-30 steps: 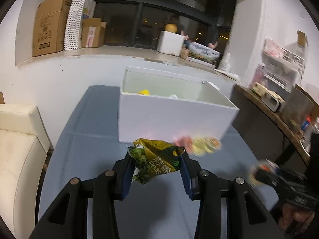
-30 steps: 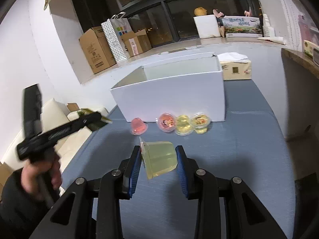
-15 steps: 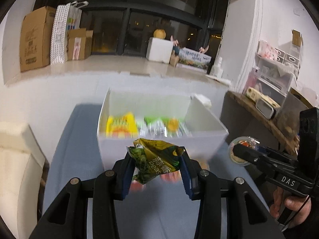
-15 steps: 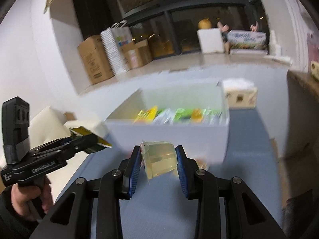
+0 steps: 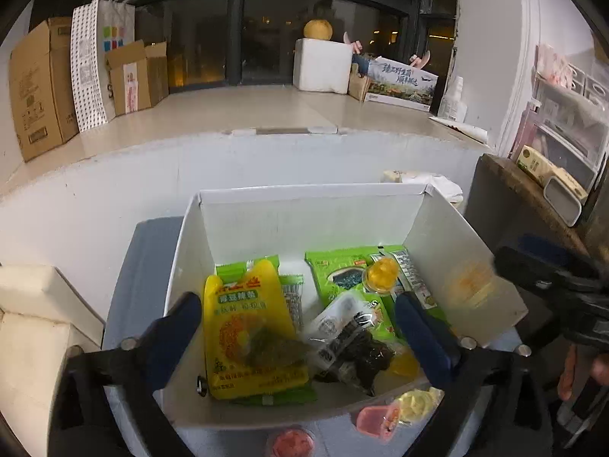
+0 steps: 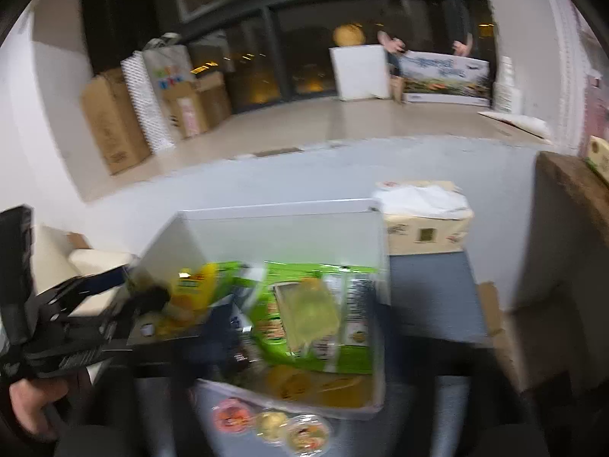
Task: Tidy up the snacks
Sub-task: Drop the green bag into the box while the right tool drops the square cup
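Note:
My left gripper (image 5: pixel 297 327) is open over the white box (image 5: pixel 312 205). The green pea packet (image 5: pixel 274 350) lies blurred below it on a yellow pouch (image 5: pixel 243 327) inside the box. My right gripper (image 6: pixel 304 327) is blurred over the same box (image 6: pixel 281 205); the clear yellowish jelly cup (image 6: pixel 308 316) shows between its spread fingers, and I cannot tell whether it is held. Green packets (image 5: pixel 342 270), a dark snack bag (image 5: pixel 357 350) and a yellow jelly cup (image 5: pixel 380 272) fill the box. Small jelly cups (image 5: pixel 380 415) sit on the blue table in front of it, also in the right wrist view (image 6: pixel 270 424).
A tissue box (image 6: pixel 426 221) stands behind the white box. A cream chair (image 5: pixel 34 327) is at the left, a wooden shelf (image 5: pixel 533 198) at the right. Cardboard boxes (image 5: pixel 38 83) line the window ledge.
Both grippers rose and moved forward over the white box. The left gripper opened and the green packet dropped into the box. The right fingers have spread around the jelly cup.

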A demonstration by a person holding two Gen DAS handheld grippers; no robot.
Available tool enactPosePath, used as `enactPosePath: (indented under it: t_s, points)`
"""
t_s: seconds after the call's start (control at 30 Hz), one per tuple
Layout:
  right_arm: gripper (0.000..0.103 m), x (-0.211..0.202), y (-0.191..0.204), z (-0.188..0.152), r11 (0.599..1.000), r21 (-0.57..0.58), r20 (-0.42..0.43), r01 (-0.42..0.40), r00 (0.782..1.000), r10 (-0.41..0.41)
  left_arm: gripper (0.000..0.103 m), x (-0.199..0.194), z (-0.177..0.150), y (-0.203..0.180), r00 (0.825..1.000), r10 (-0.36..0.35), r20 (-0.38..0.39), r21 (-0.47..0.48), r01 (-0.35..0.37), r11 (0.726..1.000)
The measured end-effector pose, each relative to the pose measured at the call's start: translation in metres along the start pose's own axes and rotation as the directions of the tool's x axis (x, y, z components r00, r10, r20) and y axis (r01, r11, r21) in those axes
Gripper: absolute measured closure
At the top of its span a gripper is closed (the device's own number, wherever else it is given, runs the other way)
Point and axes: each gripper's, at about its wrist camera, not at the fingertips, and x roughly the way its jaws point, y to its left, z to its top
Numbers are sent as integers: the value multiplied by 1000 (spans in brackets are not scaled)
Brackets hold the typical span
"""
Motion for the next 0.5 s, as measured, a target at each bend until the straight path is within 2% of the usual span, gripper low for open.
enactPosePath:
  t_s: [0.07, 0.27, 0.5]
  points:
    - [0, -7, -5, 0, 1000, 21, 30, -18, 999, 17, 0, 2, -3, -1, 1000, -4, -15, 8, 4, 1000]
    - [0, -19, -9, -3, 999, 33, 31, -38, 999, 37, 0, -6, -12, 1, 999, -16, -29, -16, 15, 1000]
    - [0, -52, -2, -13, 997, 18, 64, -71, 996, 69, 0, -42, -21, -5, 1000, -17, 14, 3, 17, 1000]
